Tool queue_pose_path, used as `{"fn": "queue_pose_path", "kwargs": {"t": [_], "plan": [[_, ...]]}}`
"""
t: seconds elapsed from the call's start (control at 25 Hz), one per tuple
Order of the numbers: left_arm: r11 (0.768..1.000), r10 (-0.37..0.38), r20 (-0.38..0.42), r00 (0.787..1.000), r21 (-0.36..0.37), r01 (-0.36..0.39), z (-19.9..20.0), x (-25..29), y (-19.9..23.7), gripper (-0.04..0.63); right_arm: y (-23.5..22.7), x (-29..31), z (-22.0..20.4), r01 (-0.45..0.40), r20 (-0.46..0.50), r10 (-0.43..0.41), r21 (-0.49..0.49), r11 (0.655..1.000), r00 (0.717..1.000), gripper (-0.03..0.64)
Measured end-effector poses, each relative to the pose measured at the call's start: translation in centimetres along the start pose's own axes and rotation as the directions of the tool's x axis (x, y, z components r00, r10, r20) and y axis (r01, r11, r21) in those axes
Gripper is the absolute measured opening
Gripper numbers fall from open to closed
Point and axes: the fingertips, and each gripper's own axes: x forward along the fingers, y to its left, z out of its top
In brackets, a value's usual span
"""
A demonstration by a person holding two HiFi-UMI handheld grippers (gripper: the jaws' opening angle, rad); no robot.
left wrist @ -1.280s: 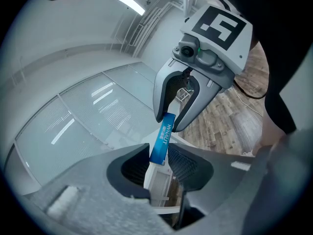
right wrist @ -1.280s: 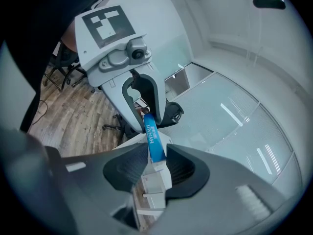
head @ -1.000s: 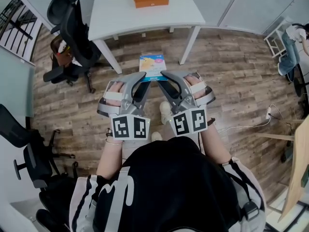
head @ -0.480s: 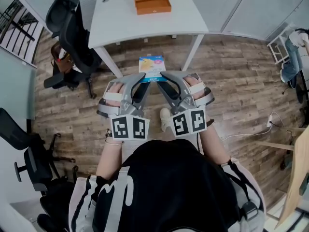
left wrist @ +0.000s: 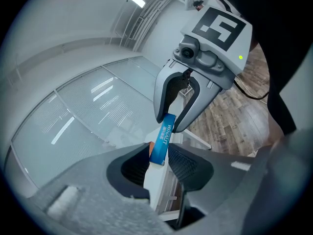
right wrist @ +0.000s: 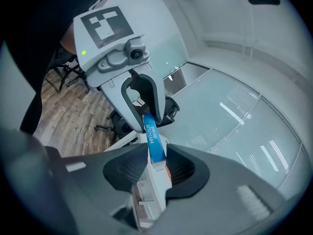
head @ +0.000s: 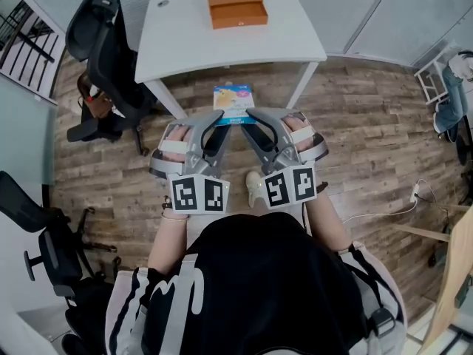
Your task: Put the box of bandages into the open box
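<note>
Floor point(head: 369, 124): wood-look planks, seen steeply from above; pale partition walls run along the far edge.
Bench point(head: 185, 35): white, on white legs, at the far side of the head view.
Open box point(head: 237, 6): orange-brown, lying flat on the far part of the bench, alone on its top.
Box of bandages point(head: 233, 100): flat and mostly blue, with a pale printed top face. It is held in the air over the floor, just short of the bench's near edge and well apart from the open box.
Left gripper point(head: 220, 121): points forward and slightly down. Its fingers are clamped on the left end of the box of bandages; the left gripper view shows the blue edge running up from between them.
Right gripper point(head: 248, 118): mirrors the left. Its fingers are clamped on the opposite end of the box, and the right gripper view shows the same blue edge caught between them.
Gripper arrangement: the two tips converge on the box, forming a shallow V; the marker cubes sit close to the person's chest.
Person: black top with white stripes on the sleeves; one light shoe point(head: 255, 187) shows between the grippers.
Office chairs: one black chair point(head: 111, 43) beside the bench's left end, another point(head: 44, 235) at the left edge of the view.
</note>
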Motion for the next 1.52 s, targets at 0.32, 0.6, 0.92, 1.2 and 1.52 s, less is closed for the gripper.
{"fn": "queue_pose_path", "kwargs": {"t": [0.32,0.6,0.92,1.2,1.52], "plan": [[1.0,-0.003,-0.013,1.0,-0.015,0.003,-1.4,3.6,2.6,0.121,-2.5,3.6,-1.6,-0.014,0.002,0.014,-0.017,1.0,1.0,0.117],[1.0,0.002,-0.029,1.0,-0.02,-0.002,-2.3,6.7,4.8,0.121,-4.8,6.4,-3.1,-0.025,0.015,0.026,-0.01,1.0,1.0,0.117],[0.999,0.014,-0.039,0.999,-0.034,-0.015,-2.7,10.2,6.8,0.123,-7.3,8.9,-5.1,-0.036,0.031,0.037,-0.018,0.999,0.999,0.117],[0.999,0.03,-0.061,0.998,-0.036,-0.032,-2.8,12.9,8.0,0.122,-9.0,10.6,-7.0,-0.047,0.054,0.048,-0.024,0.999,0.997,0.117],[0.998,0.039,-0.081,0.996,-0.039,-0.042,-3.2,15.7,9.2,0.123,-10.6,12.6,-8.8,-0.061,0.077,0.063,-0.027,0.998,0.995,0.117]]}}
